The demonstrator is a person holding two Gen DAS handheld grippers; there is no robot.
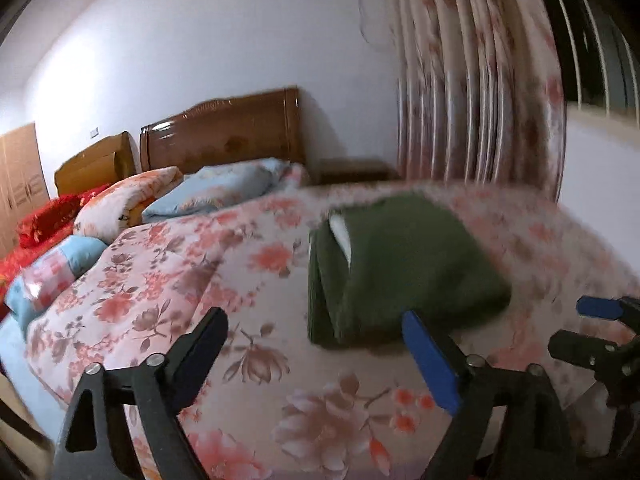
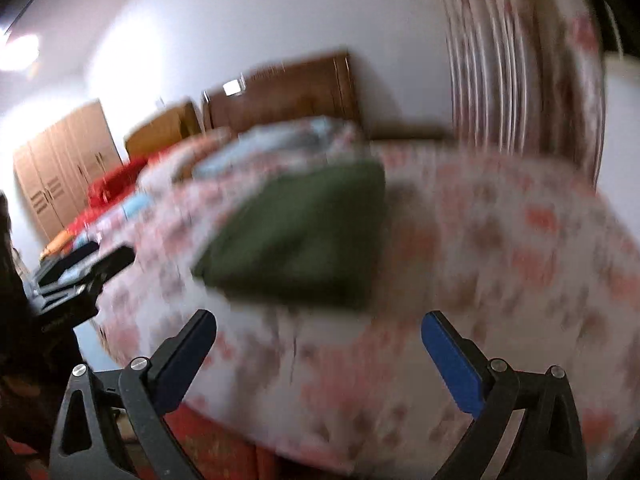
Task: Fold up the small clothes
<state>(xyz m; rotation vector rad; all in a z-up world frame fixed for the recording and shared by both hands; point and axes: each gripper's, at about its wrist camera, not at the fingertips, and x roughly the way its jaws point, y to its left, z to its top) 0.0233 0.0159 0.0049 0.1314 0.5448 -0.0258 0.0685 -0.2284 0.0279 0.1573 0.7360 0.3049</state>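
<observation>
We see the folded green garment (image 1: 404, 268) lying on the bed's floral quilt (image 1: 180, 280); both our claws, left (image 1: 316, 356) and right (image 2: 320, 356), hang released just before it (nothing between the jaws).

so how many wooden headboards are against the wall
2: the dark glossy headboard behind the blue pillow, and the lighter headboard left of it. Others may lie outside the views.

Floral quilt (image 1: 168, 280) over bed; blue pillow (image 1: 224, 192) and orange floral pillow (image 1: 124, 200) against glossy wooden headboard (image 1: 224, 132). Floral curtain (image 1: 472, 80) right, wardrobe (image 2: 64, 168) far left.
</observation>
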